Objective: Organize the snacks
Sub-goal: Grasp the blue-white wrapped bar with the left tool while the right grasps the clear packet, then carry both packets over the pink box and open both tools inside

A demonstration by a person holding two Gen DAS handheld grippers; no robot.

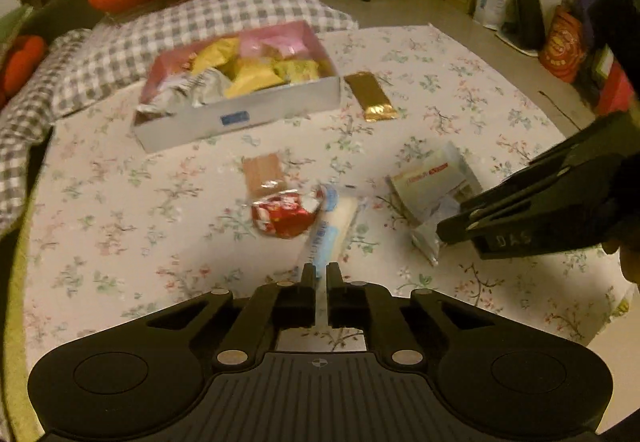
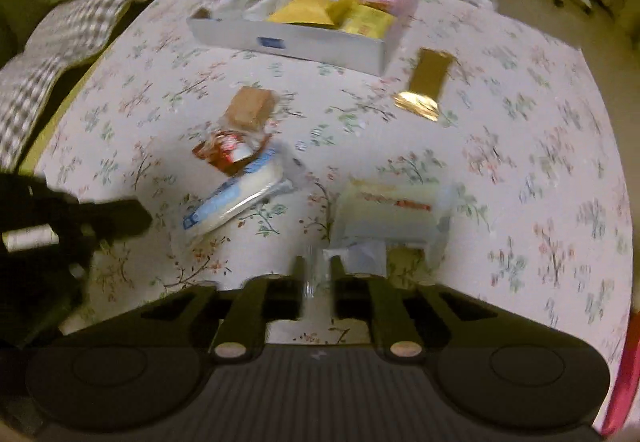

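A long white snack packet with blue print (image 1: 334, 226) lies on the floral sheet (image 1: 120, 234), its near end pinched between the narrowed jaws of the left gripper (image 1: 320, 274). A red wrapped candy (image 1: 282, 216) touches its far end, with a brown wafer pack (image 1: 262, 170) just beyond. To the right, the right gripper (image 2: 316, 268) is clamped on the clear edge of a white packet with a red stripe (image 2: 394, 212). Farther back sit a gold bar (image 1: 372, 96) and the open box of snacks (image 1: 240, 118), near a checked blanket (image 1: 240, 8).
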